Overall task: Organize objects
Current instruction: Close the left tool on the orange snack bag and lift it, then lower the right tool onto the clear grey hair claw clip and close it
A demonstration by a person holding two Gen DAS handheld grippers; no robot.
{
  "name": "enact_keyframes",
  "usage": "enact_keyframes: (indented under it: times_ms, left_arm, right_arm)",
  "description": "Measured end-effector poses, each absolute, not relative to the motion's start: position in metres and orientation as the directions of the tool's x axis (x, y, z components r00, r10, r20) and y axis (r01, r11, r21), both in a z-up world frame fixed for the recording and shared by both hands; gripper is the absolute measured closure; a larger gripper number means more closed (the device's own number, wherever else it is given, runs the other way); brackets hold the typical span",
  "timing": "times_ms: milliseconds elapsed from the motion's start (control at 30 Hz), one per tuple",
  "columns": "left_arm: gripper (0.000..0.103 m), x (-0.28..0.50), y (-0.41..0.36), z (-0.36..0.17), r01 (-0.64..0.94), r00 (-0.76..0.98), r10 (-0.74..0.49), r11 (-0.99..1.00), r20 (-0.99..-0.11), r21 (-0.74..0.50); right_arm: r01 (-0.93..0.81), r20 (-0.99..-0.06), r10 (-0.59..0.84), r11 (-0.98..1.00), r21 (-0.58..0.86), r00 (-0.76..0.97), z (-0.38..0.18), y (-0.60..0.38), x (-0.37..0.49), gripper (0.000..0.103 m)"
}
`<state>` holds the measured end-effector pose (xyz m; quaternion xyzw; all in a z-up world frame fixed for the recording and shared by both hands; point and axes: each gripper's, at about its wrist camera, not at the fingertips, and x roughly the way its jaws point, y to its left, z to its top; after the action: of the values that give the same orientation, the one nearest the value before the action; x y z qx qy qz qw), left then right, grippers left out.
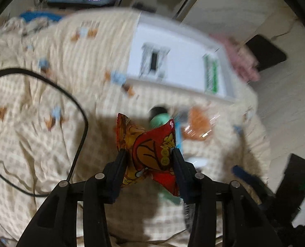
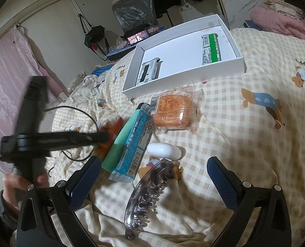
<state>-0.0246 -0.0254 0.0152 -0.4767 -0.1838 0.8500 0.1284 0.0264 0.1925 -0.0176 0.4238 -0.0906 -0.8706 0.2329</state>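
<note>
Snack packet [image 1: 150, 154]: glossy crinkled foil. Bedsheet [image 2: 245, 144]: matt checked cloth. Hair claw [image 2: 146, 197]: translucent smooth plastic. Box [image 2: 185, 76]: matt white card.

Left wrist view smeared by motion; white box [image 1: 179, 61] blurred; its packets' print unreadable.

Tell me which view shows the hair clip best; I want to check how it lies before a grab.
The right wrist view: the hair clip lies sharp and whole on the checked bedspread, teeth showing, between the open right gripper's fingers. The left wrist view is blurred and shows only a grey sliver beside the snack packet.
</note>
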Motion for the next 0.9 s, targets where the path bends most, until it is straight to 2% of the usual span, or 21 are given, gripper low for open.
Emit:
enact_keyframes:
  times_ms: [100,200,367,767,900]
  left_arm:
    - [0.056,-0.023,-0.03,0.031,-0.092,-0.586,0.419,-0.885,-0.694,-0.457]
    - [0.056,-0.024,-0.036,0.034,-0.102,-0.604,0.432,-0.875,-0.67,-0.473]
    - [0.056,-0.028,-0.035,0.018,-0.072,-0.546,0.474,-0.848,-0.691,-0.525]
    - [0.055,-0.03,-0.024,-0.006,-0.021,-0.466,0.419,-0.886,-0.779,-0.464]
    - [0.055,-0.03,-0.026,-0.008,-0.026,-0.46,0.432,-0.88,-0.775,-0.475]
  right_arm:
    - [0.325,-0.696,-0.483,-0.875,0.359,-0.532,-0.018,0.193,0.027,0.0]
    - [0.325,-0.695,-0.483,-0.875,0.359,-0.532,-0.018,0.193,0.027,0.0]
    - [0.321,-0.699,-0.484,-0.874,0.364,-0.526,-0.02,0.193,0.027,0.0]
    - [0.316,-0.704,-0.484,-0.874,0.368,-0.52,-0.021,0.192,0.024,0.0]
    - [0.316,-0.704,-0.485,-0.874,0.369,-0.519,-0.021,0.192,0.024,0.0]
